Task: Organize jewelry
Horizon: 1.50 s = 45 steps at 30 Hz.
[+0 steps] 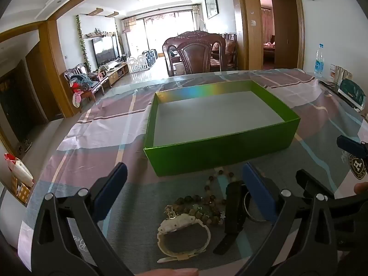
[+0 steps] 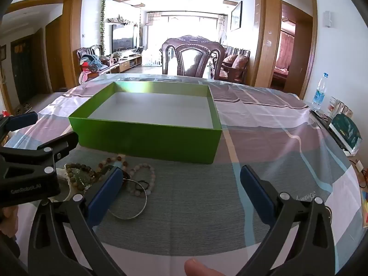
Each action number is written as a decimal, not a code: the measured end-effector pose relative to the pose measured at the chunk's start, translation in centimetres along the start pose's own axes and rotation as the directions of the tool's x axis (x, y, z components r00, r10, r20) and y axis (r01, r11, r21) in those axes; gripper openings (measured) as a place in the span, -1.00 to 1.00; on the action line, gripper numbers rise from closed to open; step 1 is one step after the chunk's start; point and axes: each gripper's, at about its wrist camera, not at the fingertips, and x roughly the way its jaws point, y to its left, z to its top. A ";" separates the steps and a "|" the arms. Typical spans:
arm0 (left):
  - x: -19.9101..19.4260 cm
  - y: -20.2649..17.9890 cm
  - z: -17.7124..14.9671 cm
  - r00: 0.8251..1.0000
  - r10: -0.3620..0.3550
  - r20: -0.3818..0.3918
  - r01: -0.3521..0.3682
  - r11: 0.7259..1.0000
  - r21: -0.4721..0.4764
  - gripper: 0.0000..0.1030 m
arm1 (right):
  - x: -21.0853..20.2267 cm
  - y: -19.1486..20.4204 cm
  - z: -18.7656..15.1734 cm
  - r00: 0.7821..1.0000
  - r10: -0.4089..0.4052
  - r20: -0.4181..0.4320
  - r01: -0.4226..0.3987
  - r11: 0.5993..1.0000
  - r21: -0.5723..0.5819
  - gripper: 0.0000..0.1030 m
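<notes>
Blue-padded left gripper (image 1: 184,195) hangs spread wide, empty, over the jewelry pile (image 1: 202,207) at the table's near edge: bead bracelets (image 1: 195,203), shell-shaped clip (image 1: 184,237), black strap (image 1: 233,216). Right gripper (image 2: 180,193) likewise spread, empty, with a metal bangle (image 2: 135,204) and pale bead bracelet (image 2: 142,179) by its left finger. Green box (image 2: 149,140) mid-table just beyond the pile, nothing inside. Task looks unstarted; every piece left to move.

We see a carved wooden chair (image 2: 193,56) behind the table, a television (image 2: 123,38) on the left wall, and bright balcony windows (image 2: 184,26) beyond.
</notes>
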 end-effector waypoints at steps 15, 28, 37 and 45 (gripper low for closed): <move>0.1 0.0 -0.2 1.000 -0.010 0.000 0.010 1.000 0.002 0.92 | -0.5 -1.2 0.4 0.999 -0.026 0.028 0.025 0.998 0.049 0.94; -0.3 -0.2 -0.4 1.000 -0.008 0.005 0.008 1.000 -0.002 0.92 | -0.7 -1.1 0.5 0.999 -0.024 0.031 0.022 0.999 0.049 0.94; -0.1 -0.2 -0.4 1.000 -0.008 0.003 0.008 1.000 -0.004 0.92 | -0.8 -1.2 0.5 0.999 -0.027 0.031 0.025 0.998 0.050 0.94; 0.0 -0.2 -0.4 1.000 -0.006 0.000 0.006 1.000 -0.005 0.92 | -0.7 -1.2 0.4 0.999 -0.026 0.031 0.024 0.998 0.050 0.94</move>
